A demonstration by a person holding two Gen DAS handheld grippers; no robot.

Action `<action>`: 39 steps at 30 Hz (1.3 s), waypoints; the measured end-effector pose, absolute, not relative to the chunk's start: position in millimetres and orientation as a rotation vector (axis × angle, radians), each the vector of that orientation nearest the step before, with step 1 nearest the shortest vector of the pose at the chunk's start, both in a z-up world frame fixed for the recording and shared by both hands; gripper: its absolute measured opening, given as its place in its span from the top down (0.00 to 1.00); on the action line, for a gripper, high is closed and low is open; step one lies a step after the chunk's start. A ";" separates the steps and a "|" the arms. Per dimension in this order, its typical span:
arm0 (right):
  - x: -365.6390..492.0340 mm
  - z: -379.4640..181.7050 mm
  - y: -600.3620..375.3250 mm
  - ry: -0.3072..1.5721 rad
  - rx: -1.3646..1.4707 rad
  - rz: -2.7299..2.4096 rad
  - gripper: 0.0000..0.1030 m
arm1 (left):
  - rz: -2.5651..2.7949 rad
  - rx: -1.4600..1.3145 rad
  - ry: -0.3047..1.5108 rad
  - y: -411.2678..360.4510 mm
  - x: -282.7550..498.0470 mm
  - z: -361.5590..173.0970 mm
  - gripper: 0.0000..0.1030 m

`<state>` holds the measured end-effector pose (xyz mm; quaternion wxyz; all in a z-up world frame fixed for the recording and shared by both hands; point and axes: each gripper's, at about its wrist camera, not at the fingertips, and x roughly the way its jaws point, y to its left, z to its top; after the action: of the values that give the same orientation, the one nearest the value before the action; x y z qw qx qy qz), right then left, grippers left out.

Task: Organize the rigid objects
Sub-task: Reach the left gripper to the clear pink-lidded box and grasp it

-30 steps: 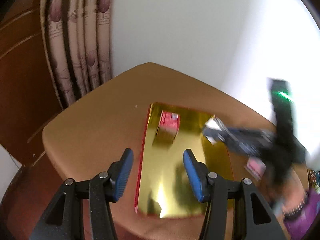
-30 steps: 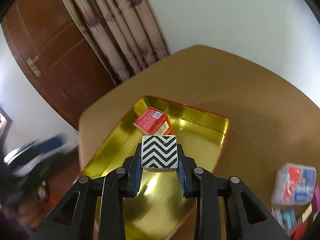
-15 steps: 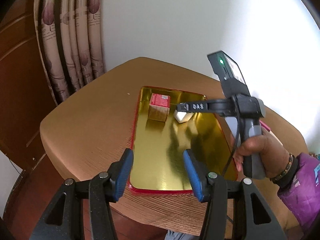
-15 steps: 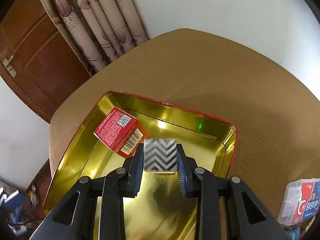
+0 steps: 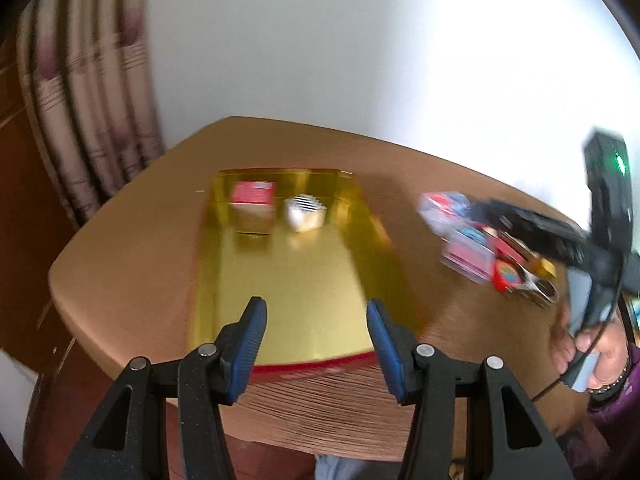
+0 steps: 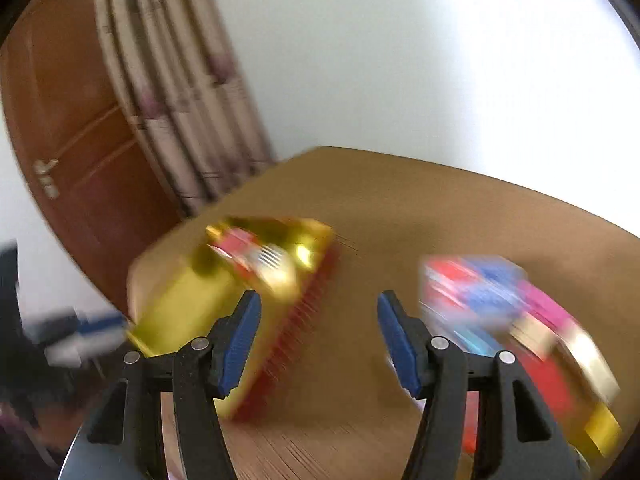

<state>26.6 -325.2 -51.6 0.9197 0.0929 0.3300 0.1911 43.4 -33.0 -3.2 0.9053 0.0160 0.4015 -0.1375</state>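
The left gripper (image 5: 314, 320) hangs over the near end of the gold tray (image 5: 304, 280), its blue pads apart and nothing between them. The tray's red near rim lies just back from the table's (image 5: 132, 240) front edge, with a strip of bare wood between rim and edge. At the tray's far end the red box (image 5: 253, 200) stands beside the zigzag-patterned block (image 5: 306, 213), the two just beside each other near the back wall; most of the gold floor in front of them is bare. To the tray's right, a band of open tabletop separates it from the pile of small packs (image 5: 480, 240). The right gripper (image 6: 318, 326) is over that open band in its own view, its jaws opening and empty, bare wood showing between the pads; the tray sits to its left and the blurred packs to its right. In the left view a person's hand (image 5: 592, 344) grips that tool's handle at the table's right edge. A curtain (image 5: 88, 112) hangs beyond the table's far left corner.
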 end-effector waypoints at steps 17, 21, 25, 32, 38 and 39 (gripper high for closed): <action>-109.9 -111.3 -545.9 0.735 0.334 -0.023 0.34 | -0.556 0.059 1.088 -204.8 110.7 -34.5 0.48; -112.8 -110.3 -543.8 0.708 0.352 0.014 0.34 | -0.535 -0.173 1.235 -210.0 143.8 -54.5 0.48; -113.5 -110.3 -549.8 0.696 0.405 0.048 0.33 | -0.453 -0.328 1.300 -217.2 165.5 -70.5 0.48; -118.6 -109.5 -559.6 0.673 0.472 0.089 0.31 | -0.300 -0.429 1.358 -222.9 186.1 -86.9 0.48; -119.8 -107.6 -558.5 0.665 0.484 0.112 0.29 | -0.230 -0.401 1.385 -235.8 186.3 -95.8 0.48; -119.9 -107.2 -558.4 0.663 0.487 0.116 0.29 | -0.223 -0.391 1.399 -237.2 188.9 -100.7 0.46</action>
<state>-119.9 -558.4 -107.2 0.9150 0.2363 0.3222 0.0562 188.9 -237.2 -100.7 0.7421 -0.1782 0.6381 -0.1019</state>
